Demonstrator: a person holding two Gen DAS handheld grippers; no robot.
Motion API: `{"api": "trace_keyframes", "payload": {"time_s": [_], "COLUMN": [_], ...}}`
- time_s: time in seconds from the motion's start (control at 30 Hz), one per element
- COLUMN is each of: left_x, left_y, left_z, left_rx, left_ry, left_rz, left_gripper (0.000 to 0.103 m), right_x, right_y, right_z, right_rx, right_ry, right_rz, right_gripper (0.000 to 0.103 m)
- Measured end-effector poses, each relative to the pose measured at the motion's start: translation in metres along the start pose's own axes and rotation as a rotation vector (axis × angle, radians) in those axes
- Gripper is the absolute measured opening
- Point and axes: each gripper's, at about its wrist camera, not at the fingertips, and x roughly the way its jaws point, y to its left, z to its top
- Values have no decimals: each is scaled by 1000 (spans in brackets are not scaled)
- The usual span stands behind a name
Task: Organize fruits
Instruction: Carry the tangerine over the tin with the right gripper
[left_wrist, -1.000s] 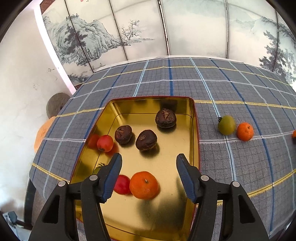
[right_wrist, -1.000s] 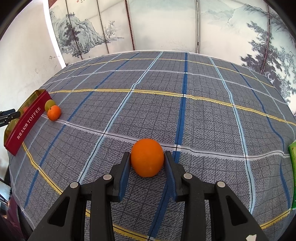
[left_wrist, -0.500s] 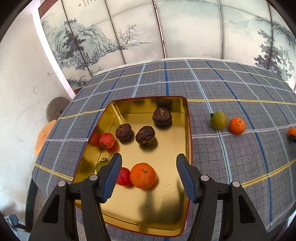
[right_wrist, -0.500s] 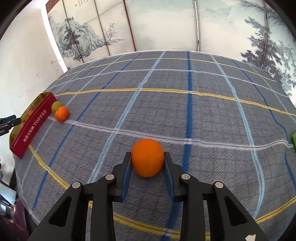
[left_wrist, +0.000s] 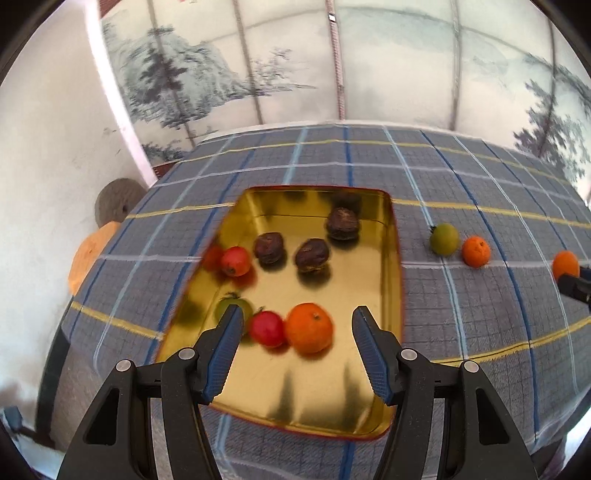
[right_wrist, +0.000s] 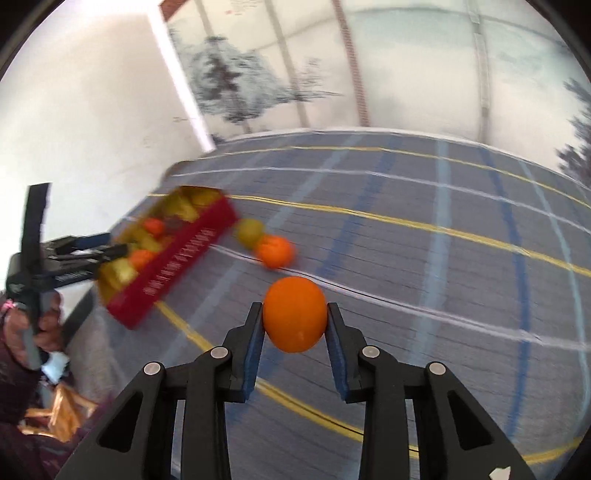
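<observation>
Now carry step: right gripper (right_wrist: 294, 319) jaws clamped orange (right_wrist: 294, 314), above counter (right_wrist: 424, 266), near gold tray (left_wrist: 332, 402). Left gripper (left_wrist: 297, 345) jaws wide, empty, over tray. Next likely: bring orange over rim, release among fruit.

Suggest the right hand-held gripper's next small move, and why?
Probably carry the orange leftward toward the gold tin. The right hand-held gripper is shut on it, and the fruit appears clear of the cloth. The tin has bare floor near its front, and the left hand-held gripper hangs open above that end, so steer around it.
</observation>
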Motion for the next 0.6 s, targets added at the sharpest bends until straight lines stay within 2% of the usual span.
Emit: {"api": "trace_keyframes", "payload": {"time_s": [0.17, 0.27, 0.43, 0.6], "left_x": [-13, -14, -14, -12], "left_y": [32, 54, 73, 83], "left_z": [-9, -15, -27, -31], "left_rx": [-71, -110, -118, -125], "left_ry": [-21, -1, 11, 21], "left_rz": [90, 92, 123, 118], "left_gripper": [62, 62, 62, 62], "right_x": [24, 42, 77, 114], "right_y": [63, 95, 132, 146], "right_z": [29, 43, 60, 71], "right_rx": [-86, -127, -197, -210], "right_ry": [8, 21, 65, 120], "right_rz": [126, 182, 224, 227], "right_gripper": [30, 30, 30, 30]}}
